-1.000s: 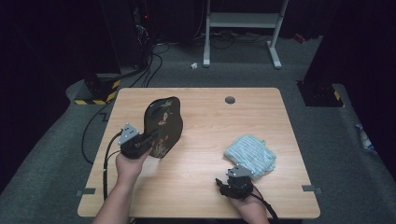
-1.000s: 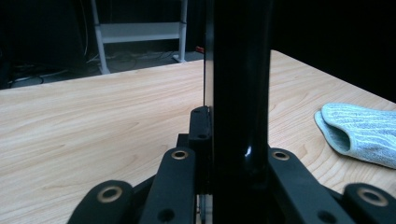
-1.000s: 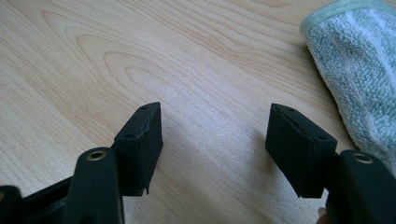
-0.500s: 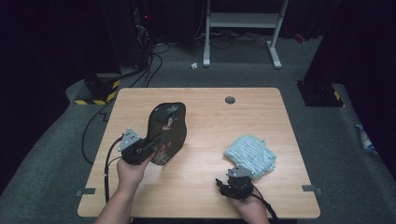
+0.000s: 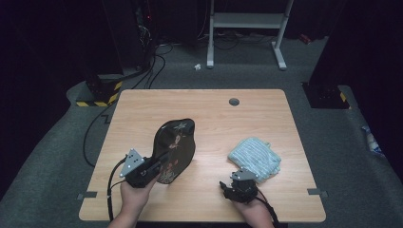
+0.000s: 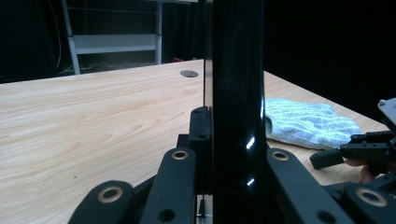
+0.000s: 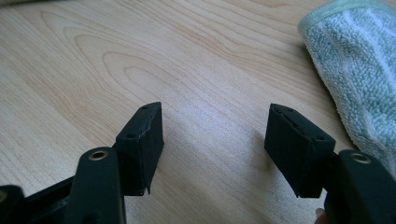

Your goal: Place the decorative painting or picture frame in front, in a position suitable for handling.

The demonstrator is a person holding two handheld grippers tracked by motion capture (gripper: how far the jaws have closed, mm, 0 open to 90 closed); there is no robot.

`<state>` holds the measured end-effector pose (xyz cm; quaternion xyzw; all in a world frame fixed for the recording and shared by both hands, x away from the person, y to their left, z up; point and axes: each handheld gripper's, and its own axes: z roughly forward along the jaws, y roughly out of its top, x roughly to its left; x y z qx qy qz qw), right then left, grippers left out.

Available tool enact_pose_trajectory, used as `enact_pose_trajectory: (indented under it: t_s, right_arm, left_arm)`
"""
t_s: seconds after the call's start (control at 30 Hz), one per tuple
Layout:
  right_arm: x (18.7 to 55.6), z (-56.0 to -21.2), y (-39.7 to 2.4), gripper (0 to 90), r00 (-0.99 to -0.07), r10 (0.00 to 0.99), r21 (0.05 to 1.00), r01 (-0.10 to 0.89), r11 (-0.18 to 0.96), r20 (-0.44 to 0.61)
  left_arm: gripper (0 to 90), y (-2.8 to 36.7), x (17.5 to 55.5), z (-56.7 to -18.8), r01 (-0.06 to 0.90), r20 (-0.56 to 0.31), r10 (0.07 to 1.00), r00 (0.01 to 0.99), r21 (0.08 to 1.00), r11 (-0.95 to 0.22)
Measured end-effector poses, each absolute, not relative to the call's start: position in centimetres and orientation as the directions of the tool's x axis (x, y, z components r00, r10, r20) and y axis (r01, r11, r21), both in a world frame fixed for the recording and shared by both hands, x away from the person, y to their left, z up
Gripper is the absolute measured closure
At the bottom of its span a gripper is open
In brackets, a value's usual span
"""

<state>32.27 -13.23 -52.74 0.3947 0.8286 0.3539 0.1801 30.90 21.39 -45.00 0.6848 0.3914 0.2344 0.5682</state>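
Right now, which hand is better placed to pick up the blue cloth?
The right. The right gripper sits open just beside the blue cloth, its fingers empty. The left gripper is clamped on the black tray.

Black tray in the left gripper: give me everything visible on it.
The black tray is a glossy, lacquer-like oblong with rounded corners and a raised rim; its face carries a faint floral pattern in reddish and pale tones. The left gripper is shut on its near edge, jaws clamped on either side. It stands tilted up, its far end above the table. Seen edge-on in the left gripper view, it is thin and shiny.
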Motion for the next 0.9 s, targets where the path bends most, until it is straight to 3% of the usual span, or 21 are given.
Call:
enact_pose_trajectory:
  t_s: [0.5, 0.9]
  right_arm:
    - [32.3, -52.7, -13.2, 35.6, -0.631, 0.776, 0.727, 0.525, 0.443, -0.017]
    - [32.3, -52.7, -13.2, 35.2, -0.633, 0.774, 0.727, 0.524, 0.445, -0.017]
  left_arm:
    - [79.3, 22.0, 30.3, -45.8, 0.280, -0.136, 0.808, 0.573, 0.959, -0.037]
    - [53.7, 22.1, 30.4, -46.5, 0.299, -0.097, 0.789, 0.607, 0.947, -0.113]
